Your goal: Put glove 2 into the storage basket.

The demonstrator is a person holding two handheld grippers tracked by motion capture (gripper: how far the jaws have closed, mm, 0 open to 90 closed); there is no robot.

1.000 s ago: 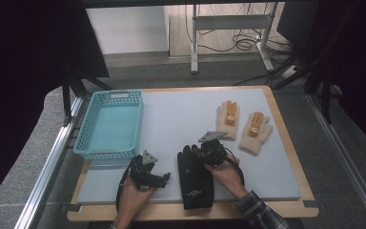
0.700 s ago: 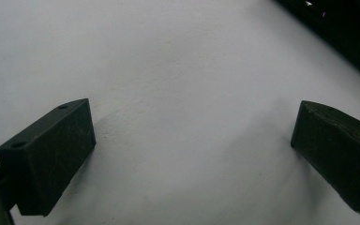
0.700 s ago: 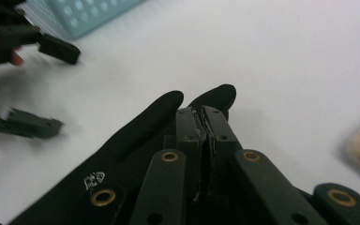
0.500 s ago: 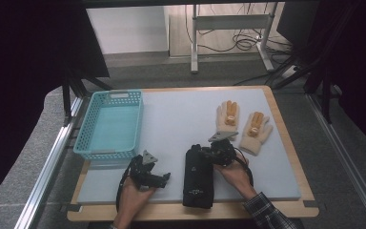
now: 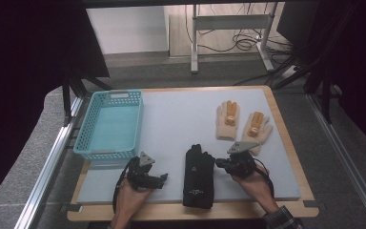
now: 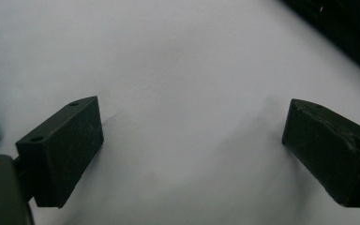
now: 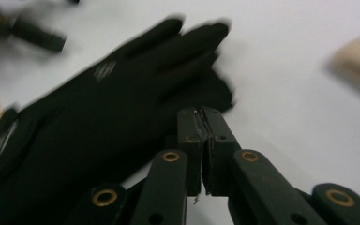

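A pair of black gloves (image 5: 198, 179) lies near the table's front edge, between the two grippers; it looks like one stacked on the other. In the right gripper view the black gloves (image 7: 98, 122) spread to the left of the jaws. My right gripper (image 5: 218, 164) (image 7: 205, 117) sits just right of the gloves' fingers. Its jaws have just been closing and now meet, with nothing seen between them. My left gripper (image 5: 162, 179) (image 6: 192, 150) rests left of the gloves, open over bare mat. Its jaws have just been closing a little, with nothing between them.
Two beige gloves (image 5: 228, 119) (image 5: 257, 126) lie side by side at the back right; a blurred beige edge (image 7: 356, 61) is at the right of the right gripper view. A teal basket (image 5: 90, 151) stands at the left. A pale mat (image 5: 181, 119) covers the wooden table.
The black gloves went from a broad spread to a narrow pile. My right gripper slid right, off the gloves to their right side. The left hand stayed put.
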